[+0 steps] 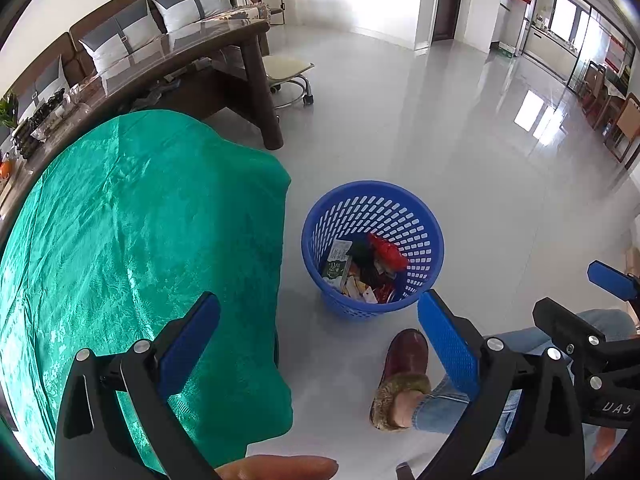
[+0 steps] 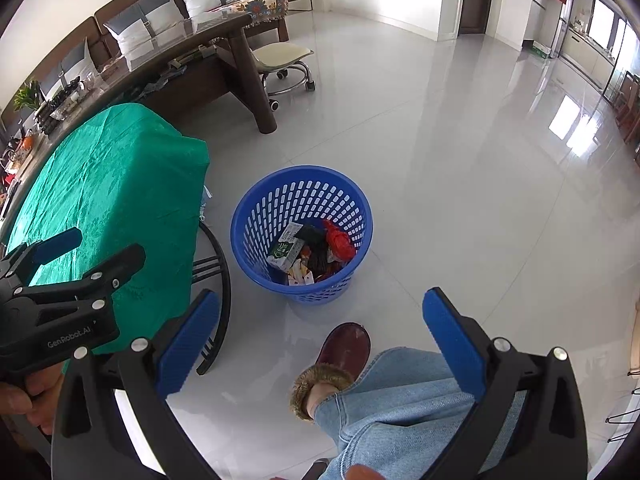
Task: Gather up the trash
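left wrist view: one blue basket [image 1: 372, 216] of trash, left gripper [image 1: 318, 344] and right gripper [image 2: 320, 340] both gaping, empty.

Ahead of the spread fingers stands one blue mesh wastebasket [image 2: 302, 236] holding one green-and-white carton [image 2: 286, 249], one red wrapper [image 2: 340, 242] and a heap of small packets too jumbled to count. To its left is one green-draped table [image 2: 116, 196]. Farther ahead are one wheeled stool [image 2: 282, 64] and three sofa cushions [image 2: 144, 28]; just below sits one maroon fur-lined slipper [image 2: 340, 356].
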The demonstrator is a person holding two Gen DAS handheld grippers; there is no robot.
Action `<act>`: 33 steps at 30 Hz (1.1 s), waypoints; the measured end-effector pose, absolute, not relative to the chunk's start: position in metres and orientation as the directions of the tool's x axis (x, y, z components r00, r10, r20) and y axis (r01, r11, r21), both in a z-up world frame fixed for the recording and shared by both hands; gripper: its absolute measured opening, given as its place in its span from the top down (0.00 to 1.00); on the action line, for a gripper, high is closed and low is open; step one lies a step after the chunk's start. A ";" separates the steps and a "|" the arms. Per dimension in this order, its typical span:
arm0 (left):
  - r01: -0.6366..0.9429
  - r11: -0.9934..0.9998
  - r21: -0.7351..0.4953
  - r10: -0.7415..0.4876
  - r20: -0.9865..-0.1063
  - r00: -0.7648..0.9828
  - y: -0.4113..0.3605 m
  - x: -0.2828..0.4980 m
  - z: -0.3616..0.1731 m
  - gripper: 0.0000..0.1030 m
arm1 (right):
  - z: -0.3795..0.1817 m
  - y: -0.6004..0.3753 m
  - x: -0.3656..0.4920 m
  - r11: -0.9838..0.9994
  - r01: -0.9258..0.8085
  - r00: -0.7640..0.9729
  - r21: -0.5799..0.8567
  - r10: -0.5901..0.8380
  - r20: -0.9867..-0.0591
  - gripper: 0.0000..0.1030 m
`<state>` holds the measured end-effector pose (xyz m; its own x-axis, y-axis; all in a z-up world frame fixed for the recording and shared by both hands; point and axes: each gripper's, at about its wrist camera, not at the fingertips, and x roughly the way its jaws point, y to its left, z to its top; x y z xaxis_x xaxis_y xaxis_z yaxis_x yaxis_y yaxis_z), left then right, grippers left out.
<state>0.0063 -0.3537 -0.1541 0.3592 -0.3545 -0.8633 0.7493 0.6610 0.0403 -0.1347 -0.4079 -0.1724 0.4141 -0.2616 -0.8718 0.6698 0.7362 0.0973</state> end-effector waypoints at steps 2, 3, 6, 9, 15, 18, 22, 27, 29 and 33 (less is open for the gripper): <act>0.750 0.660 0.041 -0.354 -0.864 0.359 -0.354 0.007 -0.155 0.05 | -0.172 -0.408 -0.135 0.735 0.671 0.414 0.097 -0.262 -0.872 0.05; 0.750 0.660 0.042 -0.353 -0.864 0.359 -0.354 0.007 -0.155 0.05 | -0.173 -0.408 -0.135 0.735 0.671 0.413 0.097 -0.262 -0.872 0.05; 0.750 0.660 0.043 -0.351 -0.865 0.359 -0.354 0.007 -0.157 0.05 | -0.174 -0.409 -0.134 0.735 0.671 0.411 0.099 -0.258 -0.874 0.05; 0.751 0.659 0.046 -0.349 -0.865 0.359 -0.354 0.007 -0.158 0.05 | -0.175 -0.409 -0.135 0.733 0.672 0.411 0.103 -0.254 -0.875 0.05; 0.753 0.656 0.051 -0.347 -0.866 0.360 -0.356 0.006 -0.159 0.05 | -0.177 -0.411 -0.136 0.730 0.675 0.410 0.105 -0.253 -0.876 0.05; 0.754 0.655 0.053 -0.345 -0.867 0.361 -0.357 0.005 -0.159 0.05 | -0.177 -0.412 -0.137 0.728 0.677 0.409 0.103 -0.256 -0.876 0.05; 0.757 0.651 0.058 -0.343 -0.867 0.361 -0.359 0.003 -0.160 0.05 | -0.179 -0.412 -0.138 0.725 0.681 0.407 0.104 -0.256 -0.877 0.05; 0.759 0.648 0.061 -0.341 -0.868 0.360 -0.361 0.002 -0.161 0.05 | -0.180 -0.413 -0.139 0.724 0.682 0.406 0.104 -0.256 -0.878 0.05; 0.759 0.648 0.062 -0.340 -0.869 0.360 -0.362 0.002 -0.161 0.05 | -0.180 -0.413 -0.139 0.724 0.682 0.406 0.105 -0.255 -0.878 0.05; 0.761 0.646 0.064 -0.339 -0.869 0.360 -0.364 0.001 -0.162 0.05 | -0.181 -0.413 -0.140 0.721 0.685 0.403 0.103 -0.257 -0.879 0.05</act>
